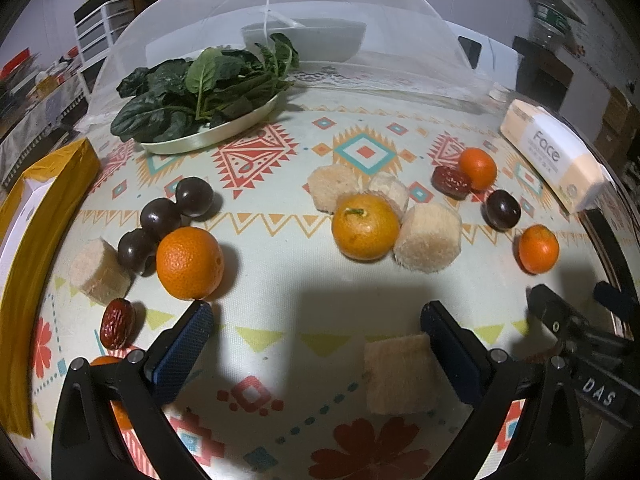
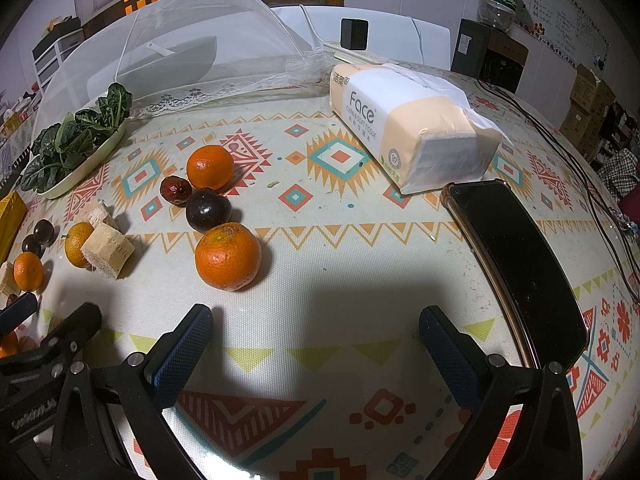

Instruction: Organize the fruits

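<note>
Fruits lie scattered on the patterned tablecloth. In the left wrist view my left gripper (image 1: pixel 318 320) is open and empty. A pale cut chunk (image 1: pixel 400 376) lies between its fingers, against the right one. An orange (image 1: pixel 189 263) sits just beyond the left fingertip, with dark round fruits (image 1: pixel 160 218) and a red date (image 1: pixel 117 323) nearby. Another orange (image 1: pixel 366 227) sits among pale chunks (image 1: pixel 428 237) ahead. In the right wrist view my right gripper (image 2: pixel 316 322) is open and empty. An orange (image 2: pixel 228 256), a dark fruit (image 2: pixel 208 209) and a second orange (image 2: pixel 210 167) lie ahead left.
A plate of leafy greens (image 1: pixel 200 88) and a mesh food cover (image 1: pixel 280 32) stand at the back. A tissue pack (image 2: pixel 412 124) and a black phone (image 2: pixel 520 264) lie at the right. A yellow box (image 1: pixel 44 220) lies along the left edge.
</note>
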